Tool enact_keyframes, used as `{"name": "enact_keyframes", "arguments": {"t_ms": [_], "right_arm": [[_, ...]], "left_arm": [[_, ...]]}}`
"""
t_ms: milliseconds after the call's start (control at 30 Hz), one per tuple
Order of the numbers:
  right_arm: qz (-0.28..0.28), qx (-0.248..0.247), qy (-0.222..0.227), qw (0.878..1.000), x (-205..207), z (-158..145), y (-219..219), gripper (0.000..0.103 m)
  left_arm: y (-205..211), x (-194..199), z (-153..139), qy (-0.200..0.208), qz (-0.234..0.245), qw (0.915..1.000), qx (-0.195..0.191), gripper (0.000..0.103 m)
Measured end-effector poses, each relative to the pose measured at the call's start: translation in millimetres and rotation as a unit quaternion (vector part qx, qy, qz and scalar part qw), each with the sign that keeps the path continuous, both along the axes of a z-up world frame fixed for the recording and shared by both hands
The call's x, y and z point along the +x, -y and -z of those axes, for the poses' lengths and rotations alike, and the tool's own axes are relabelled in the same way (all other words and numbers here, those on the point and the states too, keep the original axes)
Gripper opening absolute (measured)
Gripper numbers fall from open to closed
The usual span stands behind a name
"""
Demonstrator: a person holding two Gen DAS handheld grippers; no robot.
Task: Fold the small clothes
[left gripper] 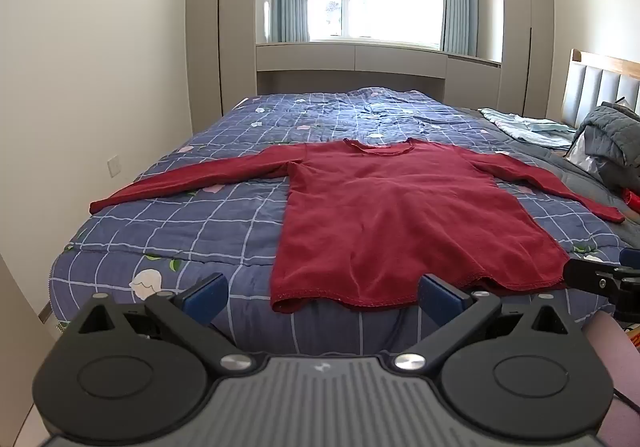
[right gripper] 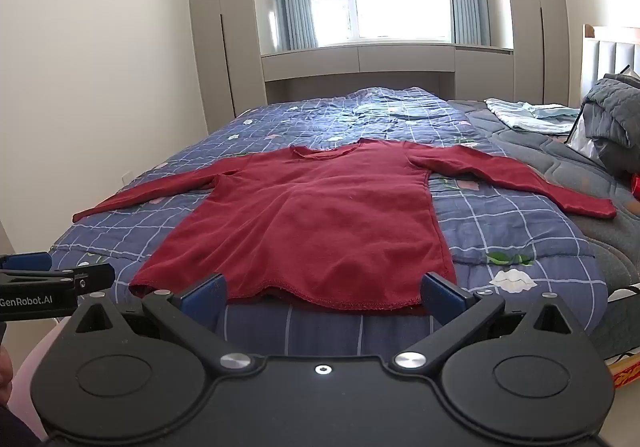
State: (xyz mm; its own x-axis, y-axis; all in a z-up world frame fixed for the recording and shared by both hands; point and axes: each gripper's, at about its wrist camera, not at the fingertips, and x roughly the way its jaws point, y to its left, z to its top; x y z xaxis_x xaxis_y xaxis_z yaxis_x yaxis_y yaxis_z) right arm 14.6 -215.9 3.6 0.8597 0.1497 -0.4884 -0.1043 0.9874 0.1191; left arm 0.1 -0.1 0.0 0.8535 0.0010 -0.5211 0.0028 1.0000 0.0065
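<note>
Dark red long-sleeved knit top [left gripper: 384, 215] lies flat, front up, on the blue quilt with a white grid and flower print [left gripper: 168, 215] that covers the bed; neckline toward the window, hem at the near edge of the bed, both sleeves spread out to the sides. Left gripper [left gripper: 322, 297]: black frame, blue pads, jaws at full spread, nothing between them; it hangs before the bed edge, just short of the hem's left half. Right gripper [right gripper: 322, 297]: same build, jaws equally wide, empty, in front of the hem's right part, no contact seen. Grey quilted bedding [right gripper: 612, 115] is heaped at the padded headboard, well apart from the top; pale blue cloth [right gripper: 528, 115] lies beside it.
</note>
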Motion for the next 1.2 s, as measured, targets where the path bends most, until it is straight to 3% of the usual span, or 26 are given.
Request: {"name": "enact_keyframes", "arguments": {"t_ms": [1200], "right_arm": [[0.001, -0.001, -0.001, 1.000, -0.1, -0.7, -0.3, 0.103]], "left_arm": [[-0.5, 0.3, -1.5, 0.000, 0.000, 1.0000, -0.004, 0.103]]}}
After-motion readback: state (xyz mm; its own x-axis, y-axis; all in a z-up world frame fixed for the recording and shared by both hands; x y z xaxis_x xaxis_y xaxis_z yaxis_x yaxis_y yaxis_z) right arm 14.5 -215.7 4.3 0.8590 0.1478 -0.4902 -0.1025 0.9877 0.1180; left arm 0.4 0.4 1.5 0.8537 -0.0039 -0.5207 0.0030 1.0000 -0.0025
